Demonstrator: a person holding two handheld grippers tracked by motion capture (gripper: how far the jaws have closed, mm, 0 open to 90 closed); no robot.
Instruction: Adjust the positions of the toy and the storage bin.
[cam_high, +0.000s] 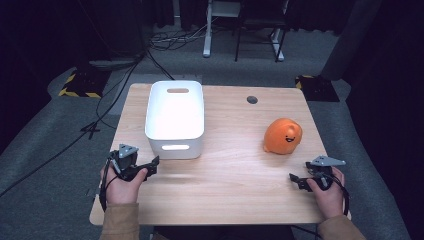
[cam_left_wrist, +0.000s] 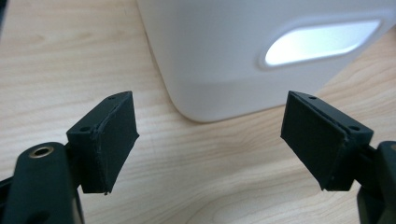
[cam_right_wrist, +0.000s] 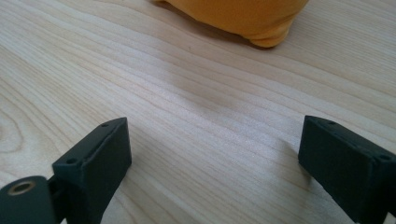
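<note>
A white plastic bin (cam_high: 156, 141) with handle slots stands on the left half of the wooden table (cam_high: 230, 190); I cannot see anything inside it. An orange plush toy (cam_high: 283, 135) with a smiling face sits on the right half. My left gripper (cam_high: 150, 167) is held just in front of the bin's near left corner, jaws open and empty. In the left gripper view its jaws (cam_left_wrist: 208, 140) frame the bin's wall (cam_left_wrist: 219, 60) and handle slot. My right gripper (cam_high: 296, 179) rests near the front right edge, open and empty. The toy's underside (cam_right_wrist: 243, 14) lies beyond its jaws (cam_right_wrist: 212, 163).
A round grey cable hole (cam_high: 252, 99) sits in the table's far side. Bare wood lies between the bin and the toy. Beyond the table are cables on the grey floor (cam_high: 115, 85) and white desk legs (cam_high: 206, 30).
</note>
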